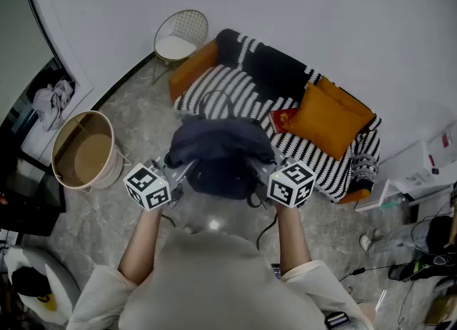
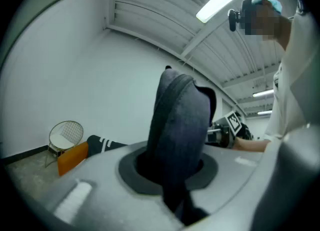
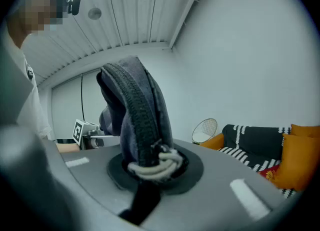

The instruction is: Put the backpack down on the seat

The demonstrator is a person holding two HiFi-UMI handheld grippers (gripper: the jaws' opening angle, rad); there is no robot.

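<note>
At the far left of the head view a round tan bin (image 1: 82,151) is seen standing on the marbled floor (image 1: 136,125), and a white wire chair (image 1: 180,36) is placed against the wall just beyond the left end of the sofa (image 1: 235,82). The left gripper (image 1: 177,173) is held level at the left side of the dark backpack (image 1: 221,153). In the left gripper view its jaws are seen drawn narrow and clamped on a thick fold of the bag's grey-blue fabric (image 2: 180,135), which rises upright from between them. The backpack is carried between the two grippers, in front of the person's body and before the front edge of the sofa's seat. It is hung from both grips rather than laid on the seat. The right gripper (image 1: 263,171) is pointed slightly downward at the bag's right side. In the right gripper view its jaws are likewise closed tight on the bag, at a zippered edge (image 3: 137,110), with a pale knotted cord (image 3: 152,164) pressed against the jaw opening. Behind the bag, the sofa is draped with a black-and-white striped throw (image 1: 314,157). An orange cushion (image 1: 332,118) is propped toward the sofa's right end, with a small red item (image 1: 285,118) lying just beside it.
</note>
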